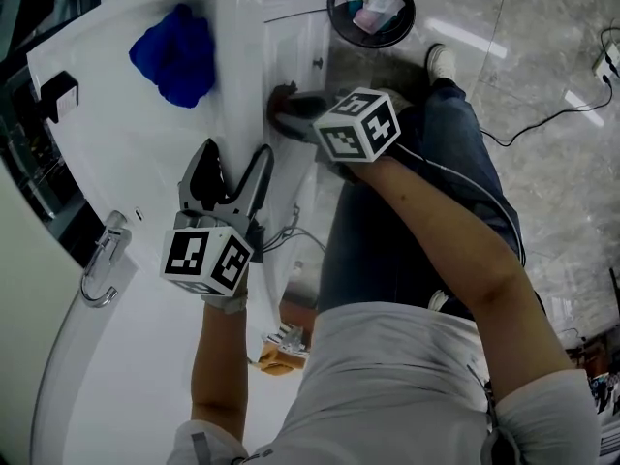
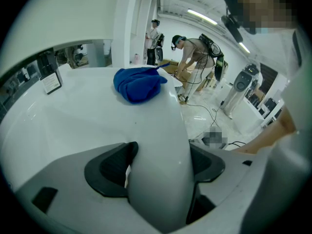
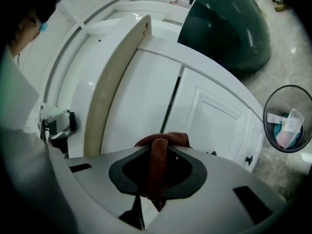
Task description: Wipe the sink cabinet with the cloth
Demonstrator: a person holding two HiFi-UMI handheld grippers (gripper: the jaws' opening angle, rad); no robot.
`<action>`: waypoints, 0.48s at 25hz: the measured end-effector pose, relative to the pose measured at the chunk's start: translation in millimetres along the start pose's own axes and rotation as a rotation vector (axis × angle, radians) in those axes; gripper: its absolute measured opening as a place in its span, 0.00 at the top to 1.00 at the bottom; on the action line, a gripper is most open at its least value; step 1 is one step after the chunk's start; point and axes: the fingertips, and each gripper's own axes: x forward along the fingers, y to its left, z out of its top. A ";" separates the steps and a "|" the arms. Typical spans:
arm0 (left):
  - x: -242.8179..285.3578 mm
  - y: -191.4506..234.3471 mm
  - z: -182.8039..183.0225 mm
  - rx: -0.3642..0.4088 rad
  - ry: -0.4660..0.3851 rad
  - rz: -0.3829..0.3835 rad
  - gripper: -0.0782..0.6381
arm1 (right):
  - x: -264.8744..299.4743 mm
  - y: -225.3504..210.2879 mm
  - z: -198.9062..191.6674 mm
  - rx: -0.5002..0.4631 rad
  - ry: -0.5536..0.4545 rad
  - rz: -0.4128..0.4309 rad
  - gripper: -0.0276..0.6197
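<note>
Looking down on the sink cabinet (image 1: 295,42), we hold a tool in each hand. Our right tool (image 1: 289,114) is at the cabinet's front face, just below the tabletop edge. Its jaws are pressed together on a reddish-brown cloth (image 3: 163,141). One fold runs down between the pads, and the bunched end sticks out toward the white cabinet door (image 3: 209,116). We cannot tell whether the cloth touches the door. A small dark knob (image 3: 249,160) sits on the next door panel of the cabinet.

Our left tool (image 1: 232,168) is at the top of the cabinet, set astride the rounded rim (image 2: 161,145) of the white tabletop (image 1: 126,153). The jaws are spread wide, with the rim filling the gap and a pad against each side of it.

Farther along the cabinet top, a crumpled blue cloth (image 1: 179,54) lies on the tabletop near the front edge, well apart from both tools. A chrome faucet (image 1: 102,264) stands at the cabinet's back side, next to the curved basin (image 1: 58,376).

On the floor past the far end of the cabinet stands a round black waste bin (image 1: 371,8) with some packaging inside. A dark cable (image 1: 542,124) trails across the glossy floor out from the cabinet front. Beyond the cabinet, other people (image 2: 195,57) stand in the room.
</note>
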 end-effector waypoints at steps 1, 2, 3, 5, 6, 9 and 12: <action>0.3 -0.1 0.1 0.001 -0.001 0.000 0.43 | -1.4 6.2 5.5 -0.002 -0.017 0.020 0.85; 0.3 -0.3 -0.2 0.002 0.000 -0.001 0.43 | -3.0 12.0 10.9 0.000 -0.035 0.035 0.85; 0.2 -0.5 -0.9 0.002 0.001 -0.001 0.43 | -5.0 16.0 15.9 0.001 -0.051 0.041 0.85; 0.9 -0.3 -1.8 0.001 0.001 -0.002 0.43 | -9.8 17.1 25.0 0.008 -0.068 0.030 0.85; 0.9 0.0 -2.3 0.001 0.001 -0.002 0.43 | -13.3 15.6 28.7 0.015 -0.072 0.018 0.85; -0.2 0.3 -4.1 0.002 0.005 -0.002 0.43 | -28.1 8.8 38.8 0.028 -0.082 -0.039 0.85; 1.8 0.1 -2.7 0.003 -0.002 0.000 0.43 | -42.1 9.9 54.0 -0.005 -0.083 -0.085 0.85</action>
